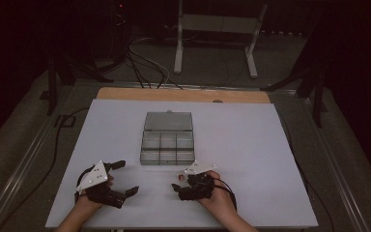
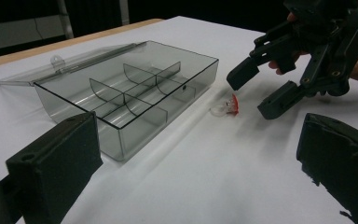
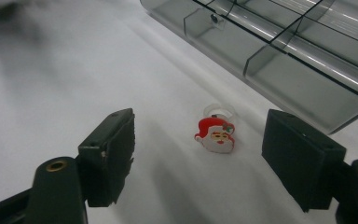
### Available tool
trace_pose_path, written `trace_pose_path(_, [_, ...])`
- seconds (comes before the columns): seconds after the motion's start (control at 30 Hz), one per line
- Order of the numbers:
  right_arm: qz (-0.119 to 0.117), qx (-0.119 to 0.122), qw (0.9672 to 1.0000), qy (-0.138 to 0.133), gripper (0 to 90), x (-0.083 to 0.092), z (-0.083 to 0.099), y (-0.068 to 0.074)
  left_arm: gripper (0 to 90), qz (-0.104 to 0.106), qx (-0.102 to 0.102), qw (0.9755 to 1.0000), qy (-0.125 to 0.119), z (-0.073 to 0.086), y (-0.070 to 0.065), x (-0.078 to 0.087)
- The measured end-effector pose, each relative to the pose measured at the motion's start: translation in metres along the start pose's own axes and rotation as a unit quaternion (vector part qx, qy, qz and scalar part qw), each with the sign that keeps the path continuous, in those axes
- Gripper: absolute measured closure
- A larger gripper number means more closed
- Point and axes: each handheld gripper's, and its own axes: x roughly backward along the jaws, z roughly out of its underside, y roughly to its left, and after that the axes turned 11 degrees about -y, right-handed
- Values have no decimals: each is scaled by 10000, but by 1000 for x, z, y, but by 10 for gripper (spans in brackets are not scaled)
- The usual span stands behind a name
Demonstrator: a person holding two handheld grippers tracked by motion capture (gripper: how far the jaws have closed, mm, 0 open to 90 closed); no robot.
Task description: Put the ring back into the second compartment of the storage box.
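Beyond the tongs, past the white tabletop [image 1: 251, 145] and its bare wooden far edge [image 1: 183, 94], the room lies dark, with a grey floor [image 1: 212, 67] dimly lit. A white metal stand [image 1: 217, 29] rests on that floor straight ahead of them. Black cables [image 1: 142, 65] trail across the floor ahead and to their left, and dark tripod legs [image 1: 314, 87] stand off to their right.

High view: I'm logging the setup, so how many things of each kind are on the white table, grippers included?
Clear divided box, lid open: 1
Santa ring: 1
Grippers: 2, the left gripper and the right gripper
Total: 4
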Motion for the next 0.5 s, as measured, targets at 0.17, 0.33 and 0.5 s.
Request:
trace_pose_path(0.17, [51,14,10000,-22,302,-2,-1,-1,9,-9,4,10000,-10,0,0,0])
trace_pose_path(0.33, [102,59,9999,59,361,-6,-2,-2,9,-1,4,10000,-5,0,0,0])
trace_pose_path(0.5, [142,92,9997,147,432,-9,-3,-2,9,4,-3,10000,3,0,0,0])
